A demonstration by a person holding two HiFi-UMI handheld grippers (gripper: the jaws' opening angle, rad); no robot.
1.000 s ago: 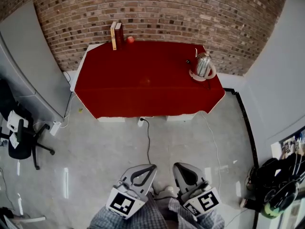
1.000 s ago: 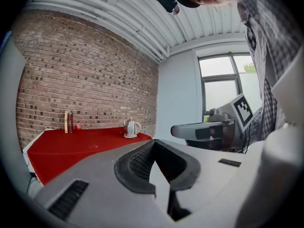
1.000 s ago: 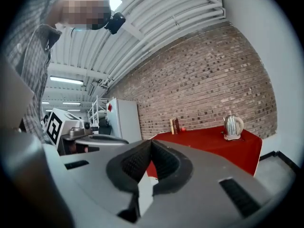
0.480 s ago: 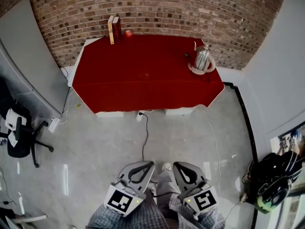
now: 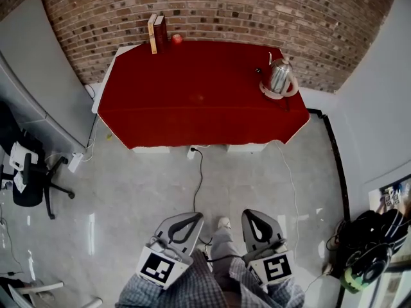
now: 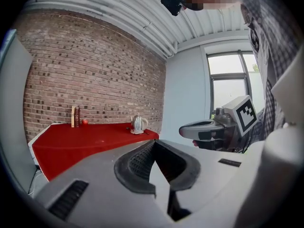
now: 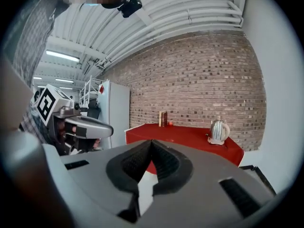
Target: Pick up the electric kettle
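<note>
brick wall (image 5: 225, 5) behind red table (image 5: 192, 108); electric kettle (image 5: 280, 79) stands on its base near the table's far right corner. my left gripper (image 5: 191, 217) and right gripper (image 5: 254, 214) are over the grey floor (image 5: 128, 191), well apart from the kettle, both with jaws closed together on nothing

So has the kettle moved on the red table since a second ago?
No. The kettle sits in the same place by the far right corner of the red table as before. Only the head view itself has shifted a little.
</note>
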